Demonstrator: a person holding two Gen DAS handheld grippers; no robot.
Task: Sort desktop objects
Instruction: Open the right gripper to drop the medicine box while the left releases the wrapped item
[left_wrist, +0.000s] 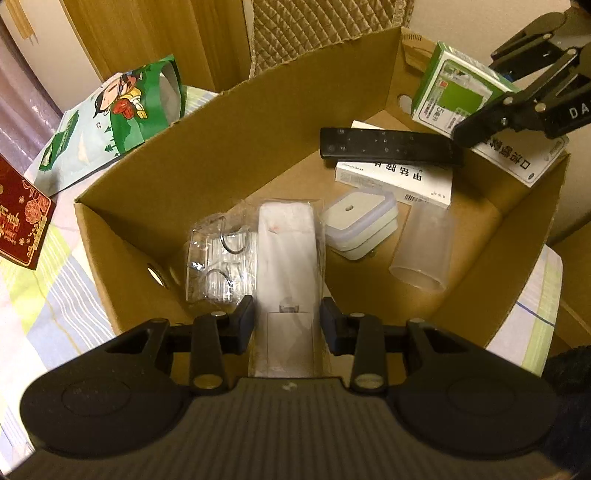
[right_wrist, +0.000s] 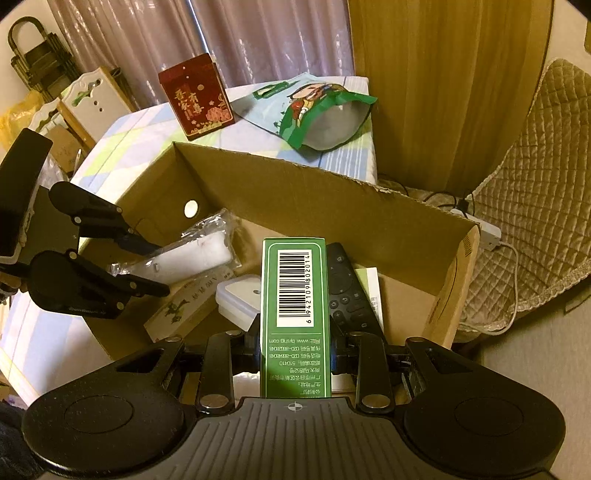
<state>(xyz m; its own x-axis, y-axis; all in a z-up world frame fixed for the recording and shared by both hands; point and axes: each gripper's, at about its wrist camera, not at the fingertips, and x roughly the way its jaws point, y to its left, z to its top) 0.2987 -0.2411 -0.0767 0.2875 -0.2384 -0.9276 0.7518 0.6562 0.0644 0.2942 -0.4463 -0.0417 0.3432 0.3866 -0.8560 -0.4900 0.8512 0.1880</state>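
Green box (right_wrist: 293, 314) between jaws, over cardboard box (right_wrist: 280, 192)

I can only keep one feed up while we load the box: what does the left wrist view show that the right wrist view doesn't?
Only the left wrist view: a clear cup lying on its side and a clear packet with black rings on the box floor.
Only the right wrist view: the green box's barcode, a power strip on the floor.
Both: cardboard box, black remote, lidded white container, wrapped white item in the left gripper, right gripper.
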